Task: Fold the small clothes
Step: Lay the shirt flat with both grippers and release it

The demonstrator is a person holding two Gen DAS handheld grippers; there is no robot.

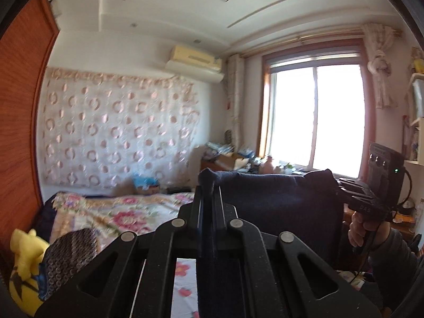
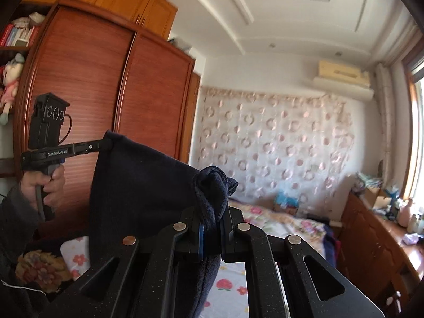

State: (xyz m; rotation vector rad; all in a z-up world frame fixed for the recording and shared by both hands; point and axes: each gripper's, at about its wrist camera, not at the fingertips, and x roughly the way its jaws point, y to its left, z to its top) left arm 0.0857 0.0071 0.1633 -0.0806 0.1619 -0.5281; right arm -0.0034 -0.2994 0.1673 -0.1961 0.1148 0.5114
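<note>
A dark navy garment (image 1: 278,201) hangs stretched in the air between my two grippers, above the bed. My left gripper (image 1: 208,185) is shut on one top corner of it. It also shows in the right wrist view (image 2: 106,143), pinching that corner. My right gripper (image 2: 213,212) is shut on the other top corner, where the cloth bunches into a knot above the fingers. In the left wrist view the right gripper (image 1: 340,185) holds the cloth's far corner. The garment (image 2: 140,193) hangs down below both grips.
A bed with a floral sheet (image 1: 119,212) lies below. A yellow plush toy (image 1: 23,270) and a patterned cushion (image 1: 69,254) sit at the left. A wooden wardrobe (image 2: 100,92) stands at the left, a cluttered wooden sideboard (image 2: 371,235) under the window (image 1: 315,116).
</note>
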